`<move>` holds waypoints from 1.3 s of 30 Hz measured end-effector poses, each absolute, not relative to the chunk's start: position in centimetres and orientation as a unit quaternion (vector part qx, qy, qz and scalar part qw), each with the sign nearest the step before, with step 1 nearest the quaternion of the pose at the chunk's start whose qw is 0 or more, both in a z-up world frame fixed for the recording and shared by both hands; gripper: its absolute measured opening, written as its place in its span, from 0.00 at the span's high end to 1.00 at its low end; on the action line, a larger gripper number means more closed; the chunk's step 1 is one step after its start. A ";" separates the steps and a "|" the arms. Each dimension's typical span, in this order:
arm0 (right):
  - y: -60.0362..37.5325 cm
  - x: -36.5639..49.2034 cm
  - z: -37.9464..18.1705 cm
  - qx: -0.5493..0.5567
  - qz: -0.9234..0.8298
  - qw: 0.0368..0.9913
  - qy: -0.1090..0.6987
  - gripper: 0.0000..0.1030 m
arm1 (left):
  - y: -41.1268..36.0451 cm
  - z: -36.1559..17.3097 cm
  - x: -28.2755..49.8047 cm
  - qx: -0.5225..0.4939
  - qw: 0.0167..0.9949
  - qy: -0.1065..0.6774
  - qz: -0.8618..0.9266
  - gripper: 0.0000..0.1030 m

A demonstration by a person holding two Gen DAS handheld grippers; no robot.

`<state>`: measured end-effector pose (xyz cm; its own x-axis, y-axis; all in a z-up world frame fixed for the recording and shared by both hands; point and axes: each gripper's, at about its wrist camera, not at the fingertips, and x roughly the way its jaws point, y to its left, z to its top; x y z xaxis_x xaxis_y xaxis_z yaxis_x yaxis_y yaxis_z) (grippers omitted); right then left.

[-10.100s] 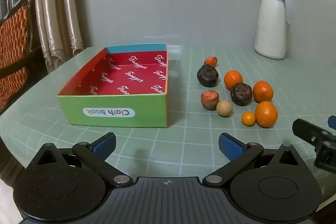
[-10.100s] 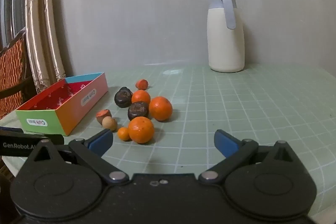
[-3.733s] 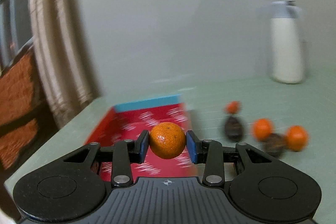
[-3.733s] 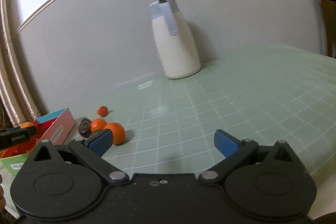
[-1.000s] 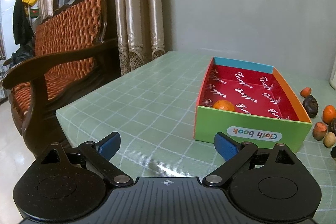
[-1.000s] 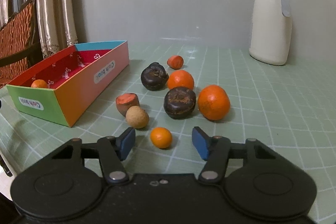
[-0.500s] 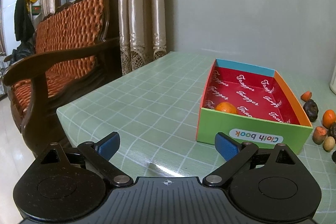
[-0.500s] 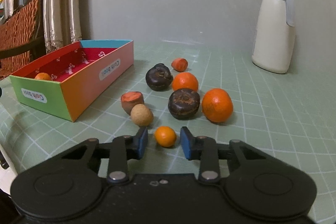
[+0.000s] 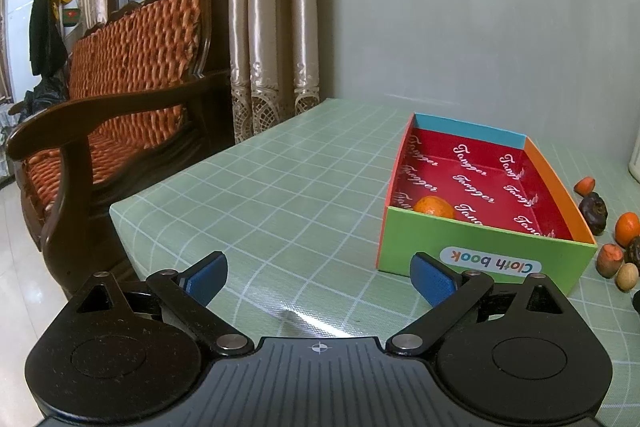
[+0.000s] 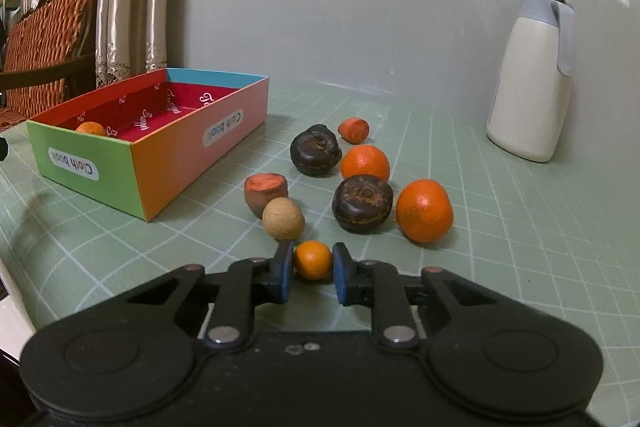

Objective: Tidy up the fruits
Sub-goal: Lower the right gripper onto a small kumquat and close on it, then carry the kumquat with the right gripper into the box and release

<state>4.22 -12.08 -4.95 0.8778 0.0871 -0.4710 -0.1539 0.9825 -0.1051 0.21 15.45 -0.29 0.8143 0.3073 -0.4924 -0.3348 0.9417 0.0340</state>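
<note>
My right gripper (image 10: 311, 277) is shut on a small orange (image 10: 313, 259) at table level. Just beyond it lie a tan round fruit (image 10: 283, 218), a cut reddish fruit (image 10: 266, 190), two dark mangosteens (image 10: 362, 203), two larger oranges (image 10: 425, 210) and a small red fruit (image 10: 353, 129). The colourful box (image 10: 168, 155) stands to the left with one orange (image 10: 91, 129) inside. My left gripper (image 9: 318, 277) is open and empty, in front of and left of the box (image 9: 484, 253); the orange (image 9: 434, 207) sits in the box's near left corner.
A white thermos jug (image 10: 530, 79) stands at the back right by the wall. A wooden bench with orange cushions (image 9: 120, 67) and curtains (image 9: 272, 19) are left of the table. The table's left edge (image 9: 120, 211) is close to my left gripper.
My right gripper's jaws have closed from open onto the small orange. My left gripper has drifted slightly back and left from the box, still open.
</note>
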 end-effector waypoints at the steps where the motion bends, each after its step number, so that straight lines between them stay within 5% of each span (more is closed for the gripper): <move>1: -12.1 4.2 -5.0 -0.071 0.062 0.967 0.239 0.81 | 15.5 -0.3 0.2 -0.027 0.952 0.254 0.169 0.05; 20: -6.4 5.3 0.8 -0.030 0.163 0.968 0.187 0.81 | 17.5 -0.1 -0.2 -0.067 0.952 0.250 0.166 0.04; 31: 0.2 9.2 -0.7 -0.047 0.210 0.948 0.233 0.81 | 18.4 -0.2 -0.2 -0.076 0.951 0.249 0.168 0.04; 39: -1.0 8.0 -0.2 -0.023 0.228 0.950 0.212 0.71 | 17.6 -0.4 0.0 -0.067 0.952 0.250 0.164 0.04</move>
